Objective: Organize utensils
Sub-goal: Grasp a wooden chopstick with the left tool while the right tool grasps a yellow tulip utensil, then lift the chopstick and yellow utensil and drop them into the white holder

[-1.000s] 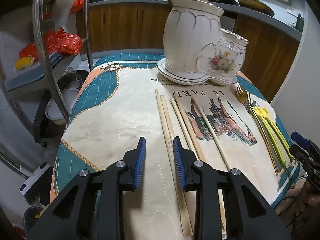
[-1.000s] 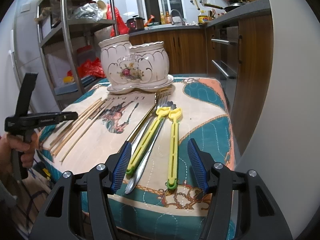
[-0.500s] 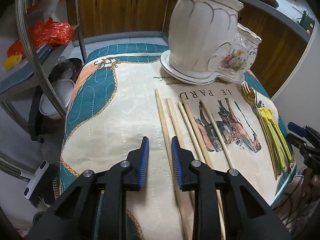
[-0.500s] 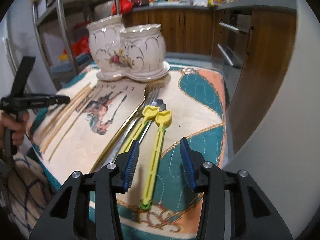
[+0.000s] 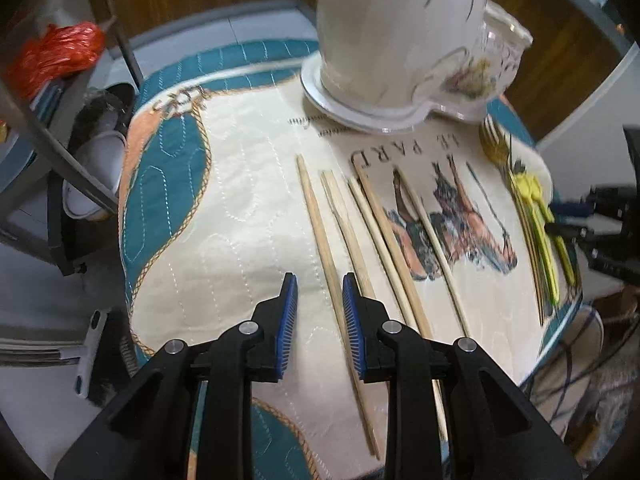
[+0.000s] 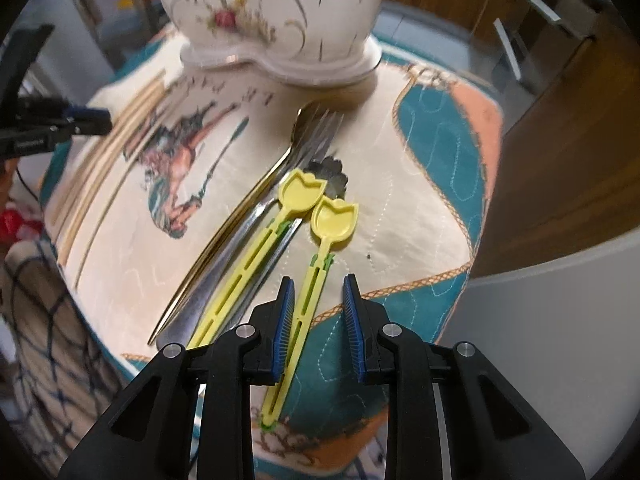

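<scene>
Both grippers are tipping down over the quilted cloth (image 5: 248, 184) now, where a moment ago they were looking out across the room. The right gripper (image 6: 318, 324) is narrowing its jaws, which have just been closing from a wide spread; they are straddling the handle of the right-hand yellow tulip-shaped pick (image 6: 316, 264) at the bottom centre of its frame. The handle is lying close against the left pad, but the right pad stands clear, so nothing is being pinched yet. Its twin pick (image 6: 256, 256), a silver fork (image 6: 256, 220) and a gold fork (image 6: 224, 232) are lying just left of it.

The left gripper (image 5: 320, 328) is holding its jaws only slightly apart, and they have just been closing a little. The leftmost wooden chopstick (image 5: 324, 256) is running up between them, not gripped. Four more chopsticks (image 5: 384, 236) are lying to its right.

The white floral ceramic holder (image 5: 404, 36) is standing at the top of both frames, with nothing visibly placed in it. I judge both hands are lining up for a first pick-up.
</scene>
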A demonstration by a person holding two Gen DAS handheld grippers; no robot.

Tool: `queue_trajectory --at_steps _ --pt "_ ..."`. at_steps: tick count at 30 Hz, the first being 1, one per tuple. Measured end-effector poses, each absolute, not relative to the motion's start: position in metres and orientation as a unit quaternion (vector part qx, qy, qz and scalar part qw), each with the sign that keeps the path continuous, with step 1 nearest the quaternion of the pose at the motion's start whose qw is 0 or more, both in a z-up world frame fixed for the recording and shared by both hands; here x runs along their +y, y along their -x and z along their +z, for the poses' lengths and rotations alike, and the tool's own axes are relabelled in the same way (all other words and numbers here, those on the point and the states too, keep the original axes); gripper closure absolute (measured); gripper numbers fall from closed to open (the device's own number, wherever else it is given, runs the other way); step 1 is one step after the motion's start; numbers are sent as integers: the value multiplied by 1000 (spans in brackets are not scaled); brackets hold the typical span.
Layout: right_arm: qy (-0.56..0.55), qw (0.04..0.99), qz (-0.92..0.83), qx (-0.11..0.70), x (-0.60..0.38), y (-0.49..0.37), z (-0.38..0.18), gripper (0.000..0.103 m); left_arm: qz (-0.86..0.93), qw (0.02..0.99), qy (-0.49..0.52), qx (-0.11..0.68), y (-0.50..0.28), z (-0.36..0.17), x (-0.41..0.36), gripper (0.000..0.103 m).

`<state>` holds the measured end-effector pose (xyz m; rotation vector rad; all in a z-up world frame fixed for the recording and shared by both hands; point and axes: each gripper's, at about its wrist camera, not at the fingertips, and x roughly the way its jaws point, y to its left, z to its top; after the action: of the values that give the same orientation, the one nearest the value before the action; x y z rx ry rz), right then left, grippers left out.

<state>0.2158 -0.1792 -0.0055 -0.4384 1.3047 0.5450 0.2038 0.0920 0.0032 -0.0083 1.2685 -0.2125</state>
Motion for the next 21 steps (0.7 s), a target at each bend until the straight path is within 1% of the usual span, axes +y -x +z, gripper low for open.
queue_trajectory --at_steps 4,7,8,10,11,12,14,21 --pt "210 706 245 630 -173 -225 -8 76 -97 779 -35 619 -208 3 81 79" --pt "210 696 247 641 -171 -229 -8 76 -92 771 -39 629 -211 2 79 79" --pt "206 694 247 644 -172 -229 -8 78 -91 768 -40 632 -212 3 78 79" --pt "201 695 249 644 -172 -230 -6 85 -89 766 -44 635 -215 2 77 81" --pt "197 697 249 643 -172 -231 -5 90 -87 766 -47 635 -215 2 76 84" --pt "190 702 252 638 -174 -229 -5 93 -84 768 -47 633 -213 2 77 86" --pt "175 711 255 632 -179 -229 -6 93 -79 774 -33 627 -211 3 82 96" --pt "88 743 266 608 -209 -226 4 93 -95 802 54 587 -192 6 114 98"
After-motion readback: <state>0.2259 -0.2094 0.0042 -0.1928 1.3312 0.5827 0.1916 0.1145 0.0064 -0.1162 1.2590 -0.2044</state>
